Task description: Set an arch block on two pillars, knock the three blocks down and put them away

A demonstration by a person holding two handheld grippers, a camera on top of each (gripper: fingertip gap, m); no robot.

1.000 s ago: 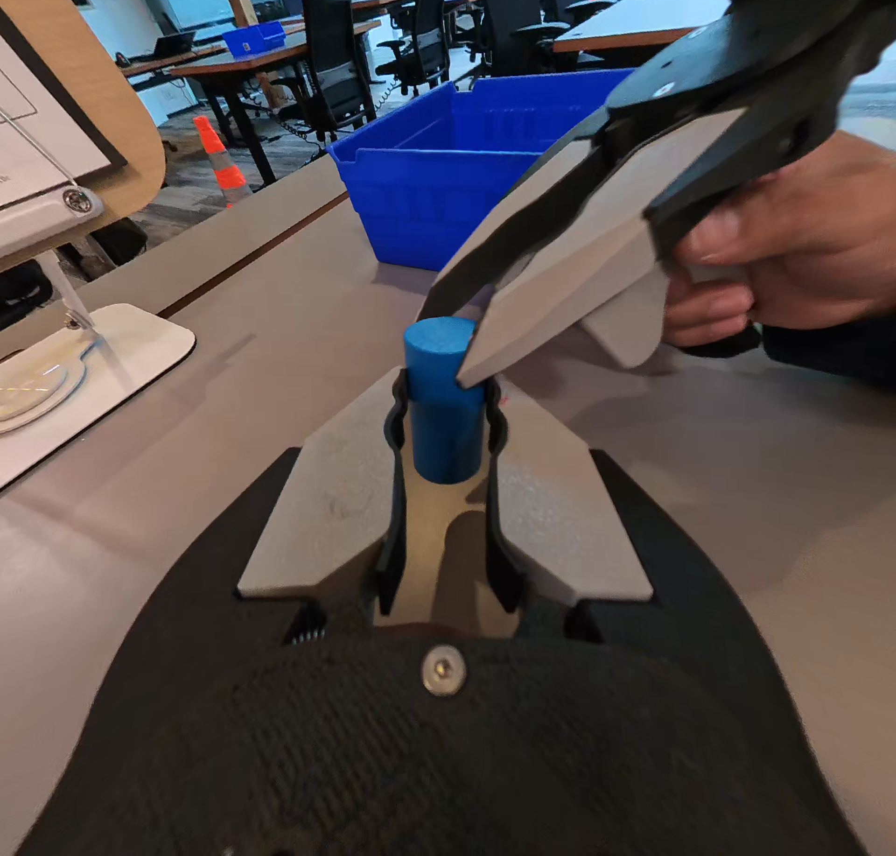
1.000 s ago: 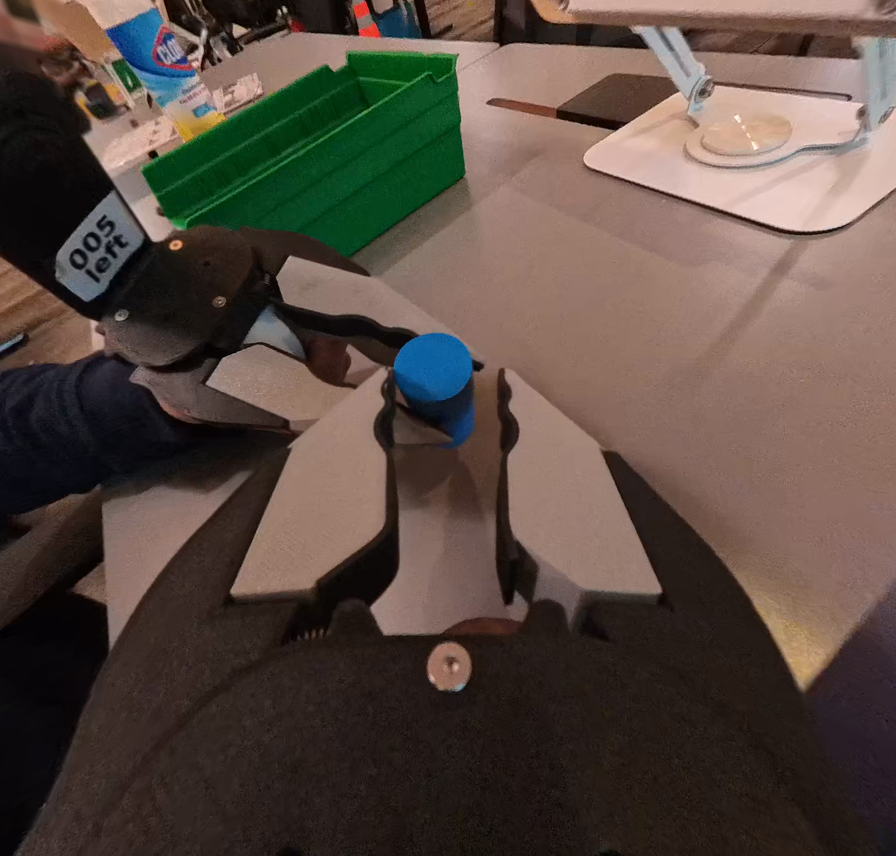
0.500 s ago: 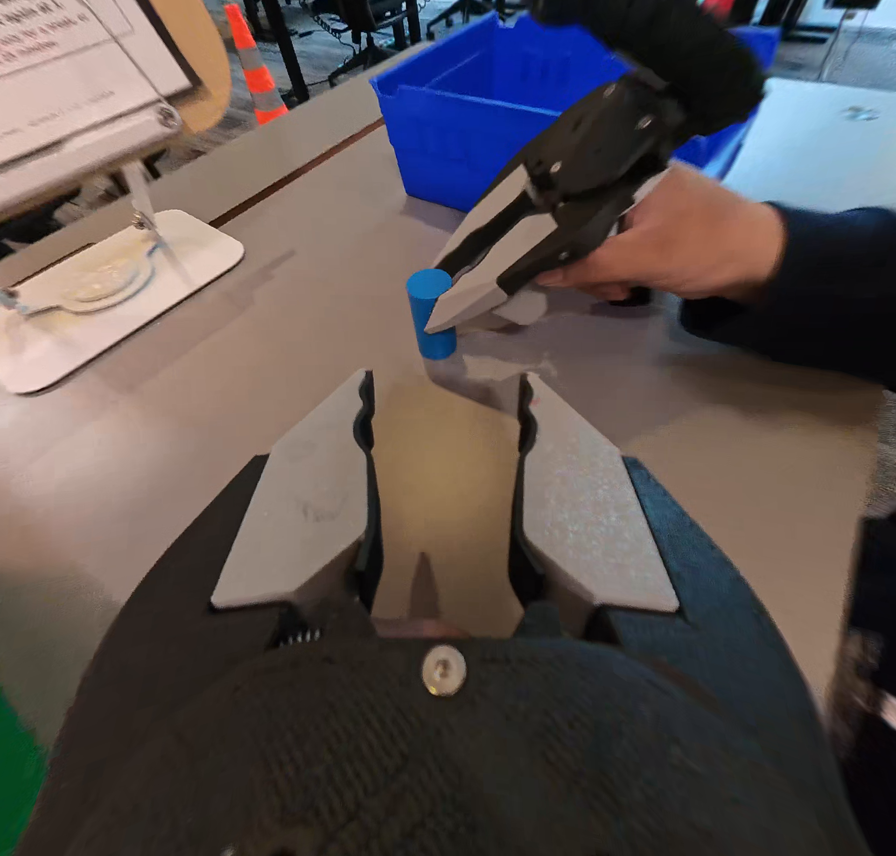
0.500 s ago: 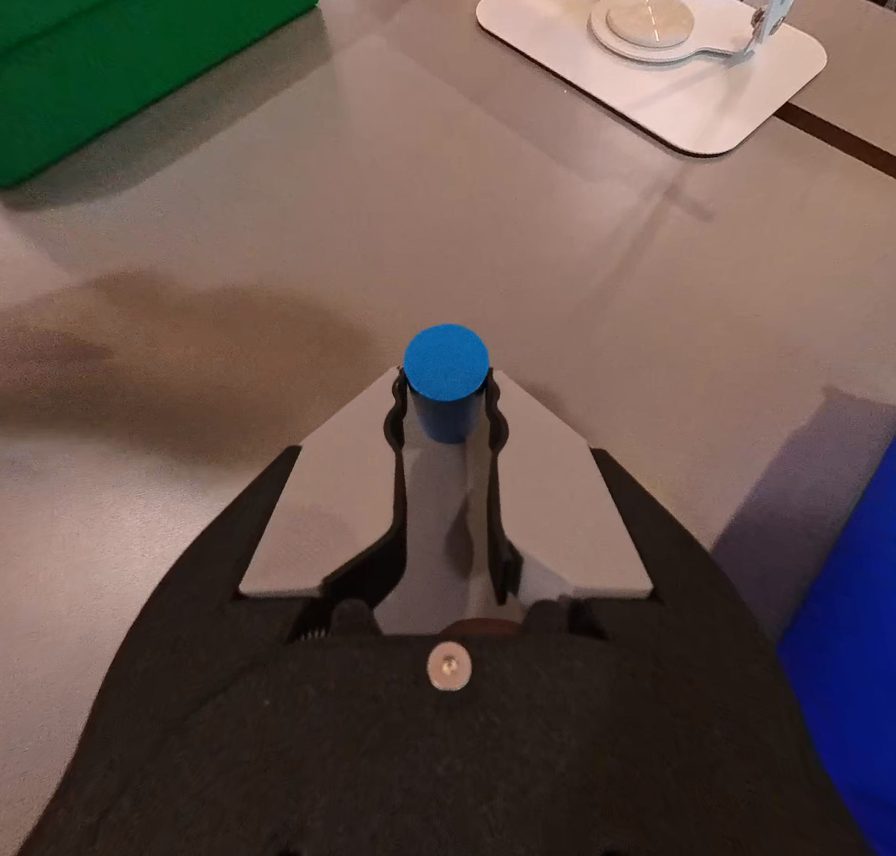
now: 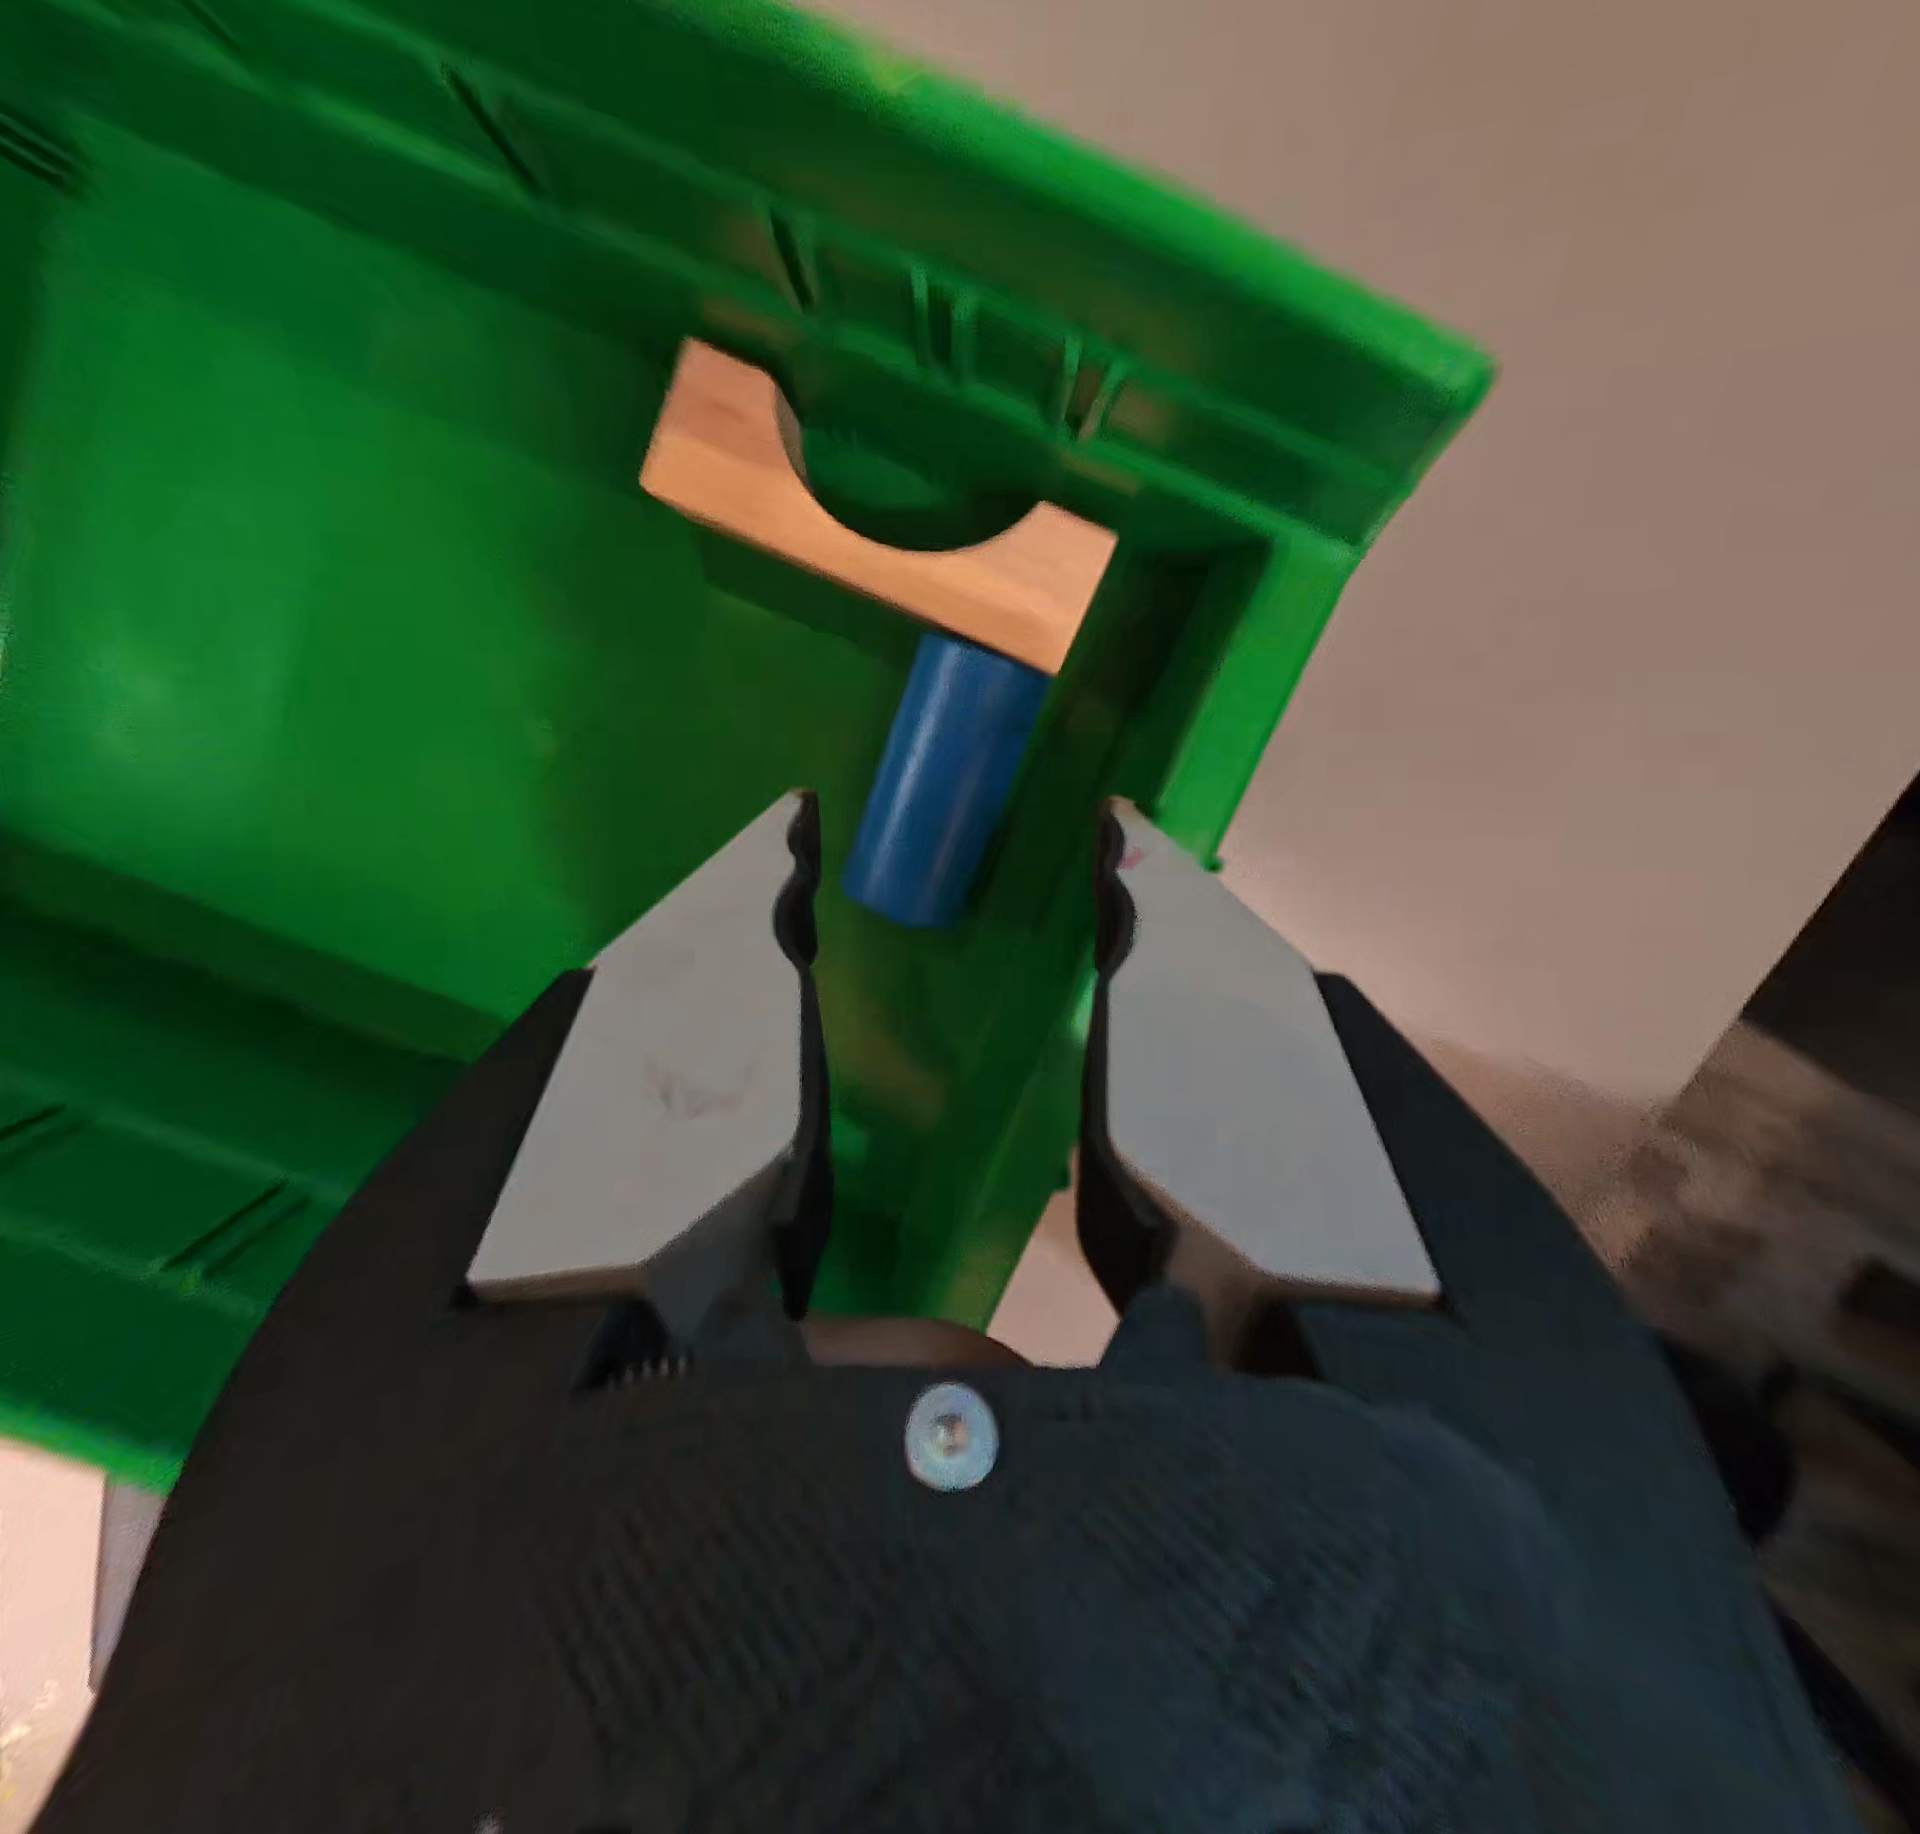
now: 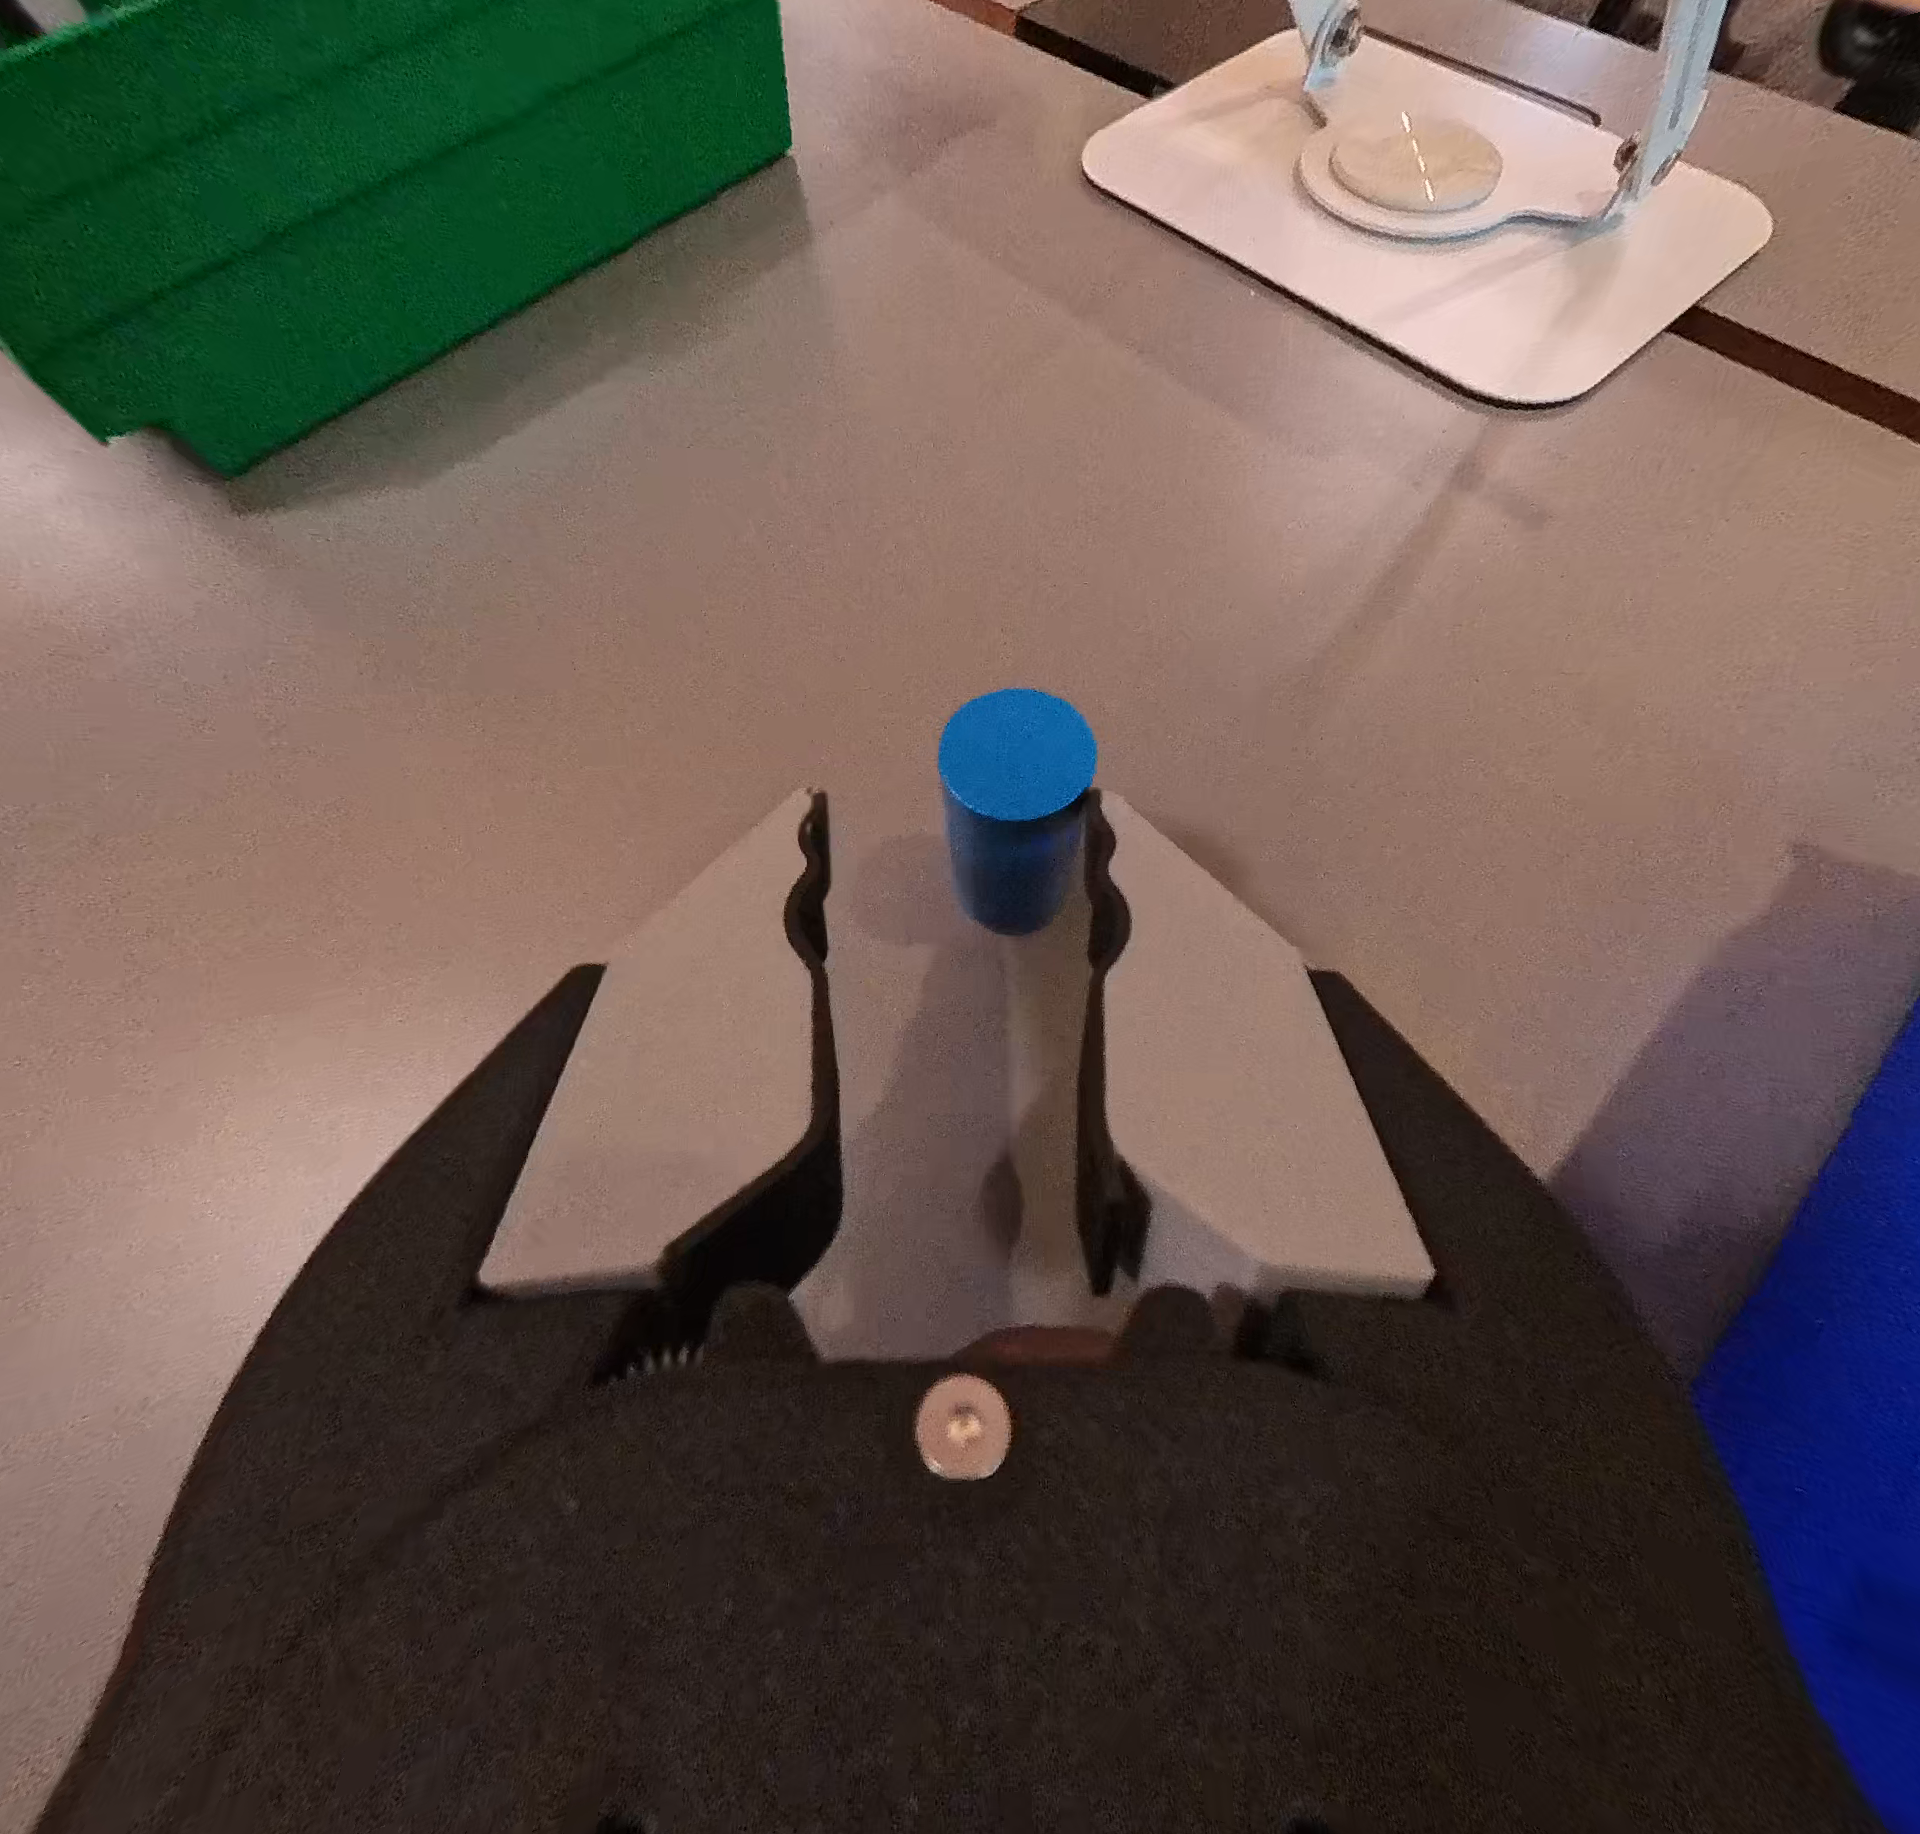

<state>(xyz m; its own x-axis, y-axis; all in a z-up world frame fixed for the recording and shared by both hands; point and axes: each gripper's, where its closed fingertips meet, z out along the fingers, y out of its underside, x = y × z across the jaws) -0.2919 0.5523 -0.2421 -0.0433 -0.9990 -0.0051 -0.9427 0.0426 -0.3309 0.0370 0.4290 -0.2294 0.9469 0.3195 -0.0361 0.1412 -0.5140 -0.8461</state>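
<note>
The left claw (image 5: 954,849) has swung away from the surface (image 6: 623,641) to hang open over the green bin (image 5: 312,641), where a blue cylinder (image 5: 940,782) lies against the wooden arch block (image 5: 883,548), while the right claw (image 6: 951,849) has opened around the upright blue pillar (image 6: 1013,813).

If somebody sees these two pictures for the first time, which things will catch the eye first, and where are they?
In the left wrist view, the bright green bin fills the frame; a wooden arch block and a blue cylinder lie in its corner, just beyond the open left gripper. In the right wrist view, a second blue cylinder stands upright on the grey table, between the tips of the open right gripper.
</note>
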